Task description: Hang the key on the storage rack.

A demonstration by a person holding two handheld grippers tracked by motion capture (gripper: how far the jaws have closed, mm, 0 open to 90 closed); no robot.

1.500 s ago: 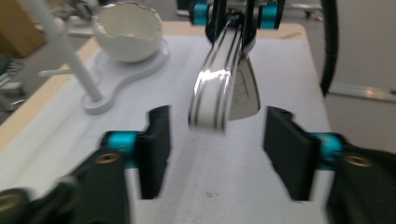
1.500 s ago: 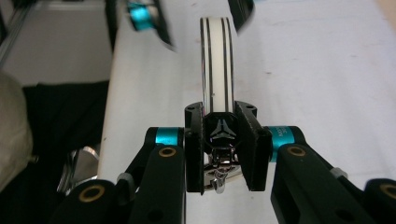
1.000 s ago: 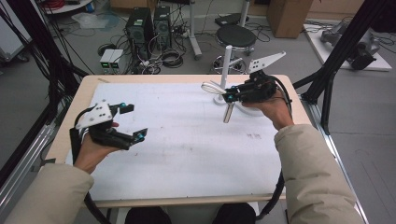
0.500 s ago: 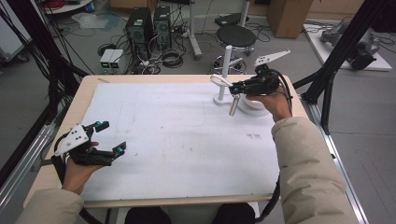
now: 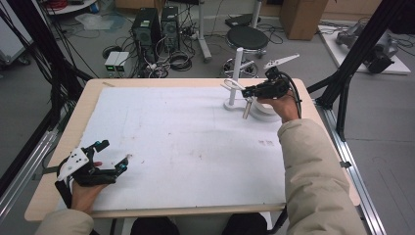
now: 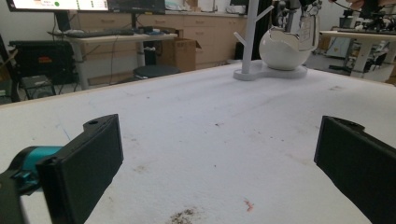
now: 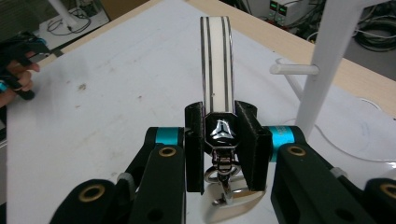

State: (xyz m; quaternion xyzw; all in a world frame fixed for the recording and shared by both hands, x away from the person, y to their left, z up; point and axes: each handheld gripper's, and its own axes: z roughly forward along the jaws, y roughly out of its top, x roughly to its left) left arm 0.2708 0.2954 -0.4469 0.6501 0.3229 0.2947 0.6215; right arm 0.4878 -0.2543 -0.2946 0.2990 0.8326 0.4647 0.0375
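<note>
Keychain strap [image 7: 216, 65] clamped between right claw [image 7: 223, 140] jaws, beside white stand [image 7: 324, 60]

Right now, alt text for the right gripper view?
The right gripper is shut on a key strap, a white loop with dark stripes, a metal badge and a clasp ring. It is held over the white table mat, beside a white peg stand.
</note>
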